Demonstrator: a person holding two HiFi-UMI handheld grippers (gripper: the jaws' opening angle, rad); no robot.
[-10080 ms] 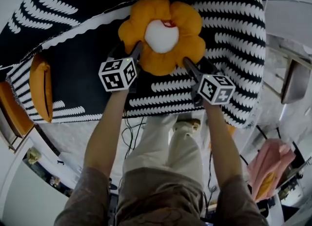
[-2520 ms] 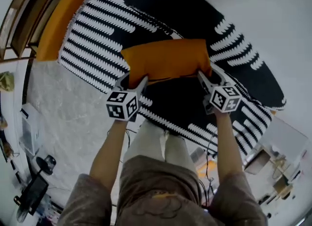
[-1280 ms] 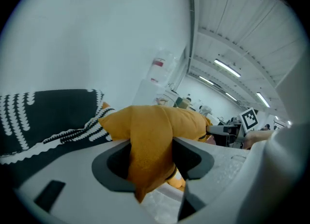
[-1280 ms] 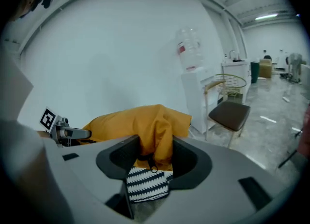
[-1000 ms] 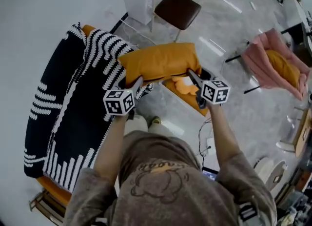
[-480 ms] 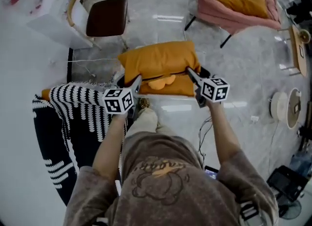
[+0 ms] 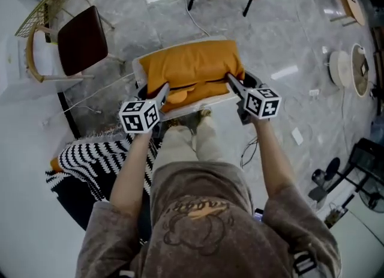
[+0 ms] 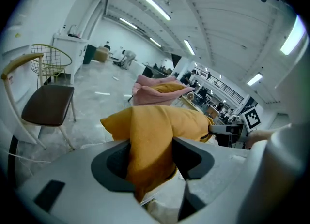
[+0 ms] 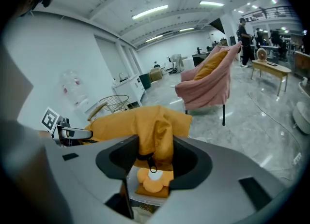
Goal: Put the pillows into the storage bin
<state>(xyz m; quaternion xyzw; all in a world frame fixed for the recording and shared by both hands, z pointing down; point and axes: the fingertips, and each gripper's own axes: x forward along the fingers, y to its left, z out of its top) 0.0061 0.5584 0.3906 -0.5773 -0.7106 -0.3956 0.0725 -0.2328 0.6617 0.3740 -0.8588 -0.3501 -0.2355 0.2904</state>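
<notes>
A rectangular orange pillow [image 7: 192,66] hangs between my two grippers, just above a clear storage bin [image 7: 139,68] on the floor. My left gripper [image 7: 161,93] is shut on the pillow's left end [image 8: 155,131], with fabric bunched between its jaws [image 8: 151,157]. My right gripper [image 7: 231,81] is shut on the right end [image 9: 145,121], a zipper pull dangling between its jaws [image 9: 154,157]. An orange flower pillow [image 9: 154,182] with a white centre lies inside the bin, and one petal [image 7: 177,96] peeks out under the held pillow.
A wire-backed chair with a brown seat [image 7: 81,39] stands left of the bin. A pink armchair [image 9: 208,82] holding another orange cushion is beyond it. A black-and-white striped blanket [image 7: 90,157] lies at lower left. Cables and a round white fan [image 7: 345,69] are on the floor at right.
The person has turned away from the striped sofa. The orange pillow, still held at both ends, has come over the storage bin. The pink armchair has slid to the top edge.
</notes>
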